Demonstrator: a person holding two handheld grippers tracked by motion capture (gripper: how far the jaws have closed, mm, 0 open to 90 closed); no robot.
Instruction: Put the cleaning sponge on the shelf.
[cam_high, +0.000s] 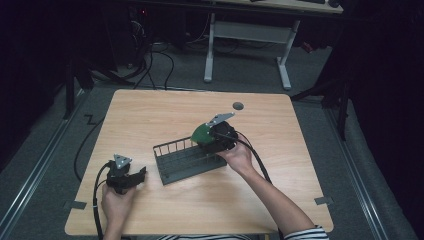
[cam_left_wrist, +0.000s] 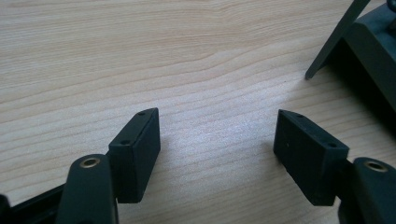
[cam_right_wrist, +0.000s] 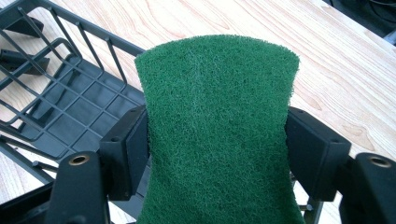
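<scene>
The right gripper (cam_right_wrist: 217, 149) clamps the green scouring pad (cam_right_wrist: 217, 126) by its side edges above the wire rack (cam_high: 186, 161) mid-desk, apparently for lowering it in, while the left gripper (cam_left_wrist: 217, 149) rests with jaws apart near the desk's (cam_high: 150, 115) front-left corner.

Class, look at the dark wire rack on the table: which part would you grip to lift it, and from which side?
Grip the top rail of the rack along its railed long side, coming from above. The thin bar stands free above the tray floor, so open jaws can straddle it. The right tool already holds the green pad.
</scene>
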